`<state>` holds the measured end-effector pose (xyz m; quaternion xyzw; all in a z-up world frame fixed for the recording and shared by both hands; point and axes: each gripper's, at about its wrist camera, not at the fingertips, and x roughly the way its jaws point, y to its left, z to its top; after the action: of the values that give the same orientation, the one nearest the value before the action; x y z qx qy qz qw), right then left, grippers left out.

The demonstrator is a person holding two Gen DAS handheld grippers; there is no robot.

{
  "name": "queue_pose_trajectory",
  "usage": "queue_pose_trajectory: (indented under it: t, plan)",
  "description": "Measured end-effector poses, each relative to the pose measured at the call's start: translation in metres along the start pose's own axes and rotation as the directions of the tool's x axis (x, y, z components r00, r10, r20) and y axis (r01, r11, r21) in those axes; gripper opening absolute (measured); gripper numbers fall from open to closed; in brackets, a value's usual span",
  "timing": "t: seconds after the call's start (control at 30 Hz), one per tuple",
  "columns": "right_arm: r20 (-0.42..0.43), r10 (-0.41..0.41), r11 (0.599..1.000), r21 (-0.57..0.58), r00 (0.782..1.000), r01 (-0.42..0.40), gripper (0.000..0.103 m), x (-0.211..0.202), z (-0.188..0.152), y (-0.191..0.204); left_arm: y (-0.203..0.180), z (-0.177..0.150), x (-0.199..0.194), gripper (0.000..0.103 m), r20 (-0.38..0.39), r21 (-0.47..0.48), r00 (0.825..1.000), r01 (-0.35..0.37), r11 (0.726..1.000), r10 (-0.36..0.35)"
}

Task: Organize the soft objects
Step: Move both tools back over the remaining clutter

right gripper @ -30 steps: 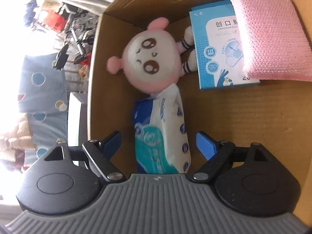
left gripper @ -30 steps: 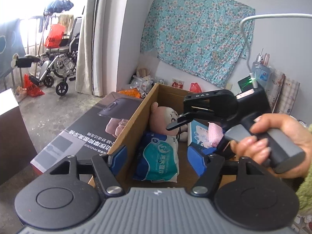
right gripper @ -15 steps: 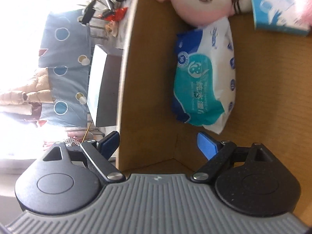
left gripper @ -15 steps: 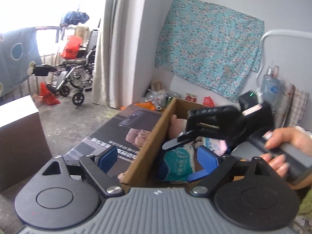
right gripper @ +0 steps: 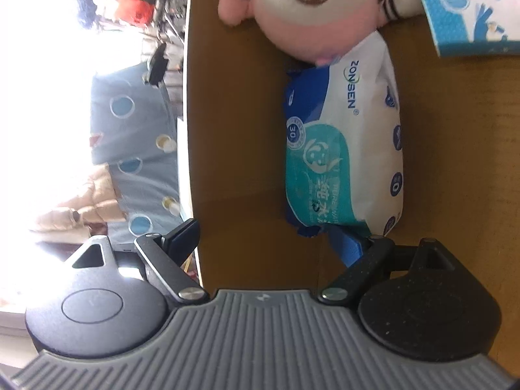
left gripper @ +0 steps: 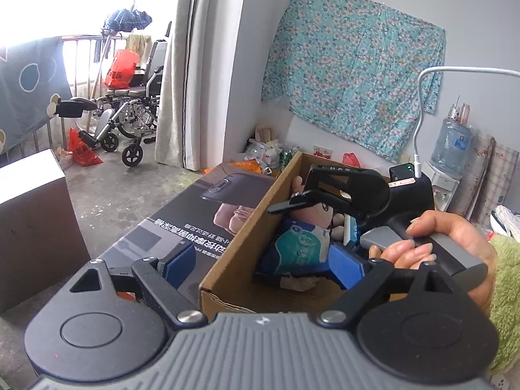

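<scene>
My right claw stands wide apart and empty, straddling the cardboard box's side wall, one finger outside and one just touching the near end of the wet-wipes pack, whose long axis runs straight away from me toward the plush doll beyond it. My left claw, also spread and empty, straddles the same wall further back, so the right is nearer. A blue booklet also lies in the box.
</scene>
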<state>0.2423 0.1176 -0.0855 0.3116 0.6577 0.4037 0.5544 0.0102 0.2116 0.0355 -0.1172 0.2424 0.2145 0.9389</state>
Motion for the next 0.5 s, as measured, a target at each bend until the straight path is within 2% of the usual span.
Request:
queue_pose_trajectory:
  t: [0.2,0.33,0.5]
  plan:
    - [0.03,0.003,0.999,-0.042,1.0,-0.002,0.088,-0.015,-0.01,-0.004,-0.007,-0.004,-0.002,0.09,-0.005,0.022,1.0,0.015,1.0,-0.015]
    - [0.012,0.007,0.994,-0.11,1.0,-0.006,0.089,-0.032,-0.022,0.015,-0.014,-0.006,-0.008,0.09,-0.001,0.043,0.999,0.041,0.998,-0.041]
    - [0.023,0.033,0.963,-0.269,0.999,-0.026,0.09,-0.089,-0.051,0.047,-0.029,-0.007,-0.018,0.091,0.015,0.067,0.995,0.095,0.993,-0.096]
